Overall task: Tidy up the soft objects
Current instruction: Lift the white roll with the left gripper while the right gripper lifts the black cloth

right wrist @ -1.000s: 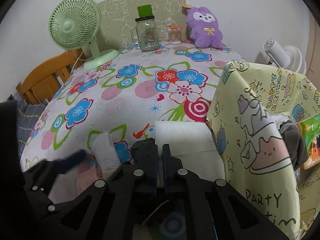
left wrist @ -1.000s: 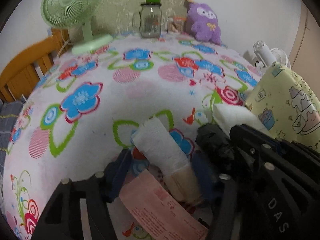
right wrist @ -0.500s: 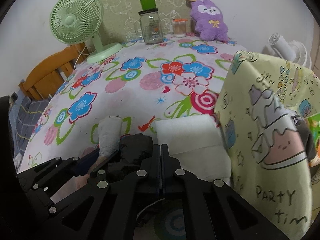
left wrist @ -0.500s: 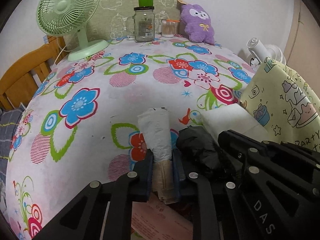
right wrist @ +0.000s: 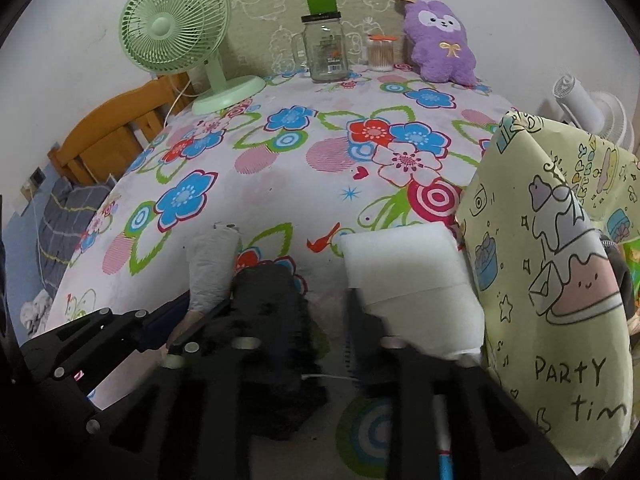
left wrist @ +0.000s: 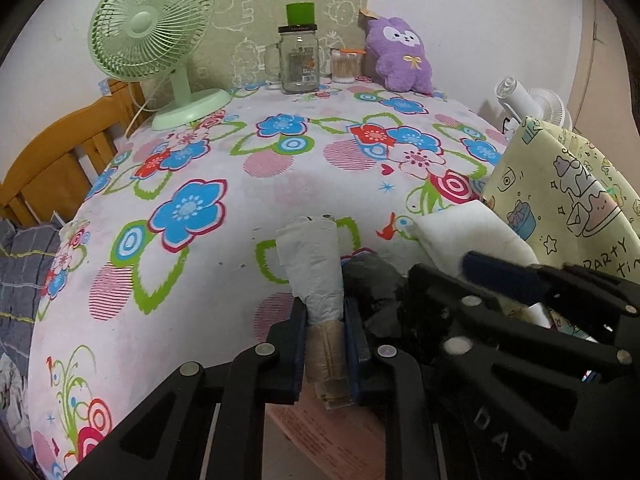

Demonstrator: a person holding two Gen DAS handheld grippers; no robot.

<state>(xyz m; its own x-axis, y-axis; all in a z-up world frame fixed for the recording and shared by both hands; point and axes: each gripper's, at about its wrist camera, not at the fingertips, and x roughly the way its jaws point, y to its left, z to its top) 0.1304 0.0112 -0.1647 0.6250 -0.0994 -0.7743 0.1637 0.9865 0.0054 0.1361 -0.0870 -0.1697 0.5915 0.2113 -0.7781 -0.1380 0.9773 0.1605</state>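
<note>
The left gripper (left wrist: pixel 326 344) is clamped on a rolled white cloth bundle (left wrist: pixel 314 264), its pads pressing the beige lower end while the white part lies forward on the floral tablecloth (left wrist: pixel 192 208) covering the surface. Just right of the bundle sits a crumpled black soft item (left wrist: pixel 372 280), touching it. The right gripper (right wrist: pixel 320 320) has just been opening; its jaws now stand apart, blurred, with the black item (right wrist: pixel 268 292) at the left finger and a folded white cloth (right wrist: pixel 404 268) at the right one, neither pressed. A yellow cartoon-print bag (right wrist: pixel 556 272) stands beside the white cloth. At the far edge stand a green fan (left wrist: pixel 156 40), a glass jar (left wrist: pixel 300 60) and a purple plush toy (left wrist: pixel 400 56).
</note>
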